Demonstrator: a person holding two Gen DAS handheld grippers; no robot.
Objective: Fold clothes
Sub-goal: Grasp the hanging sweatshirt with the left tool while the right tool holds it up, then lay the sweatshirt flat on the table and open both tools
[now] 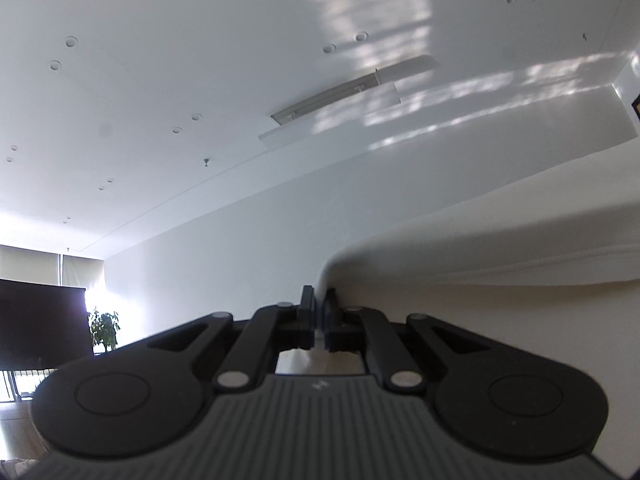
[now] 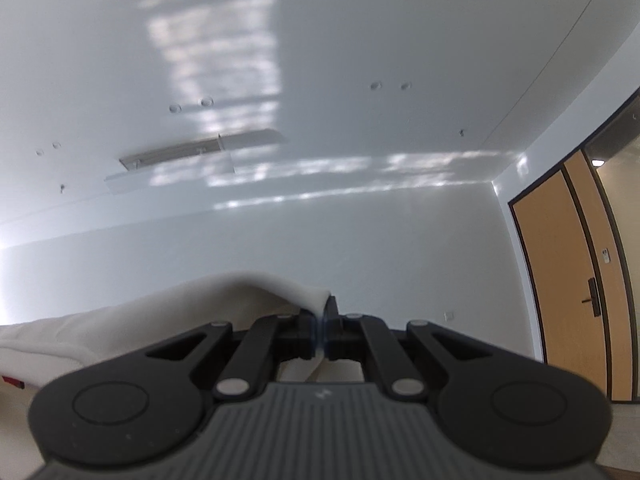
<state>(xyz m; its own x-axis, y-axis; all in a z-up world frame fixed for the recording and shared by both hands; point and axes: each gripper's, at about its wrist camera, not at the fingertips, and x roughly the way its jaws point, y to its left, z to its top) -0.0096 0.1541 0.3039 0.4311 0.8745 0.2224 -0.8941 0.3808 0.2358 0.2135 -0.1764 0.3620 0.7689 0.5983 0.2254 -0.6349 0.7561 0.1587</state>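
Cream fabric fills our view on both sides: we hold 1 pale garment (image 1: 500,248) lifted off any surface and stretched between our 2 grippers, both cameras tilted up toward the ceiling. In the left wrist view the cloth runs off to the right from the left gripper (image 1: 319,312), whose jaws are pinched together on a corner of it, the fabric rising just above the fingertips. In the right wrist view the same garment (image 2: 180,304) sags away to the left, and the right gripper (image 2: 320,320) is clenched on its other corner. Beyond the cloth we see a white ceiling (image 1: 200,60) with small recessed lights and a long vent (image 1: 332,98). A potted plant (image 1: 104,328) stands by a bright window at far left, and a wooden door (image 2: 568,280) stands at far right.
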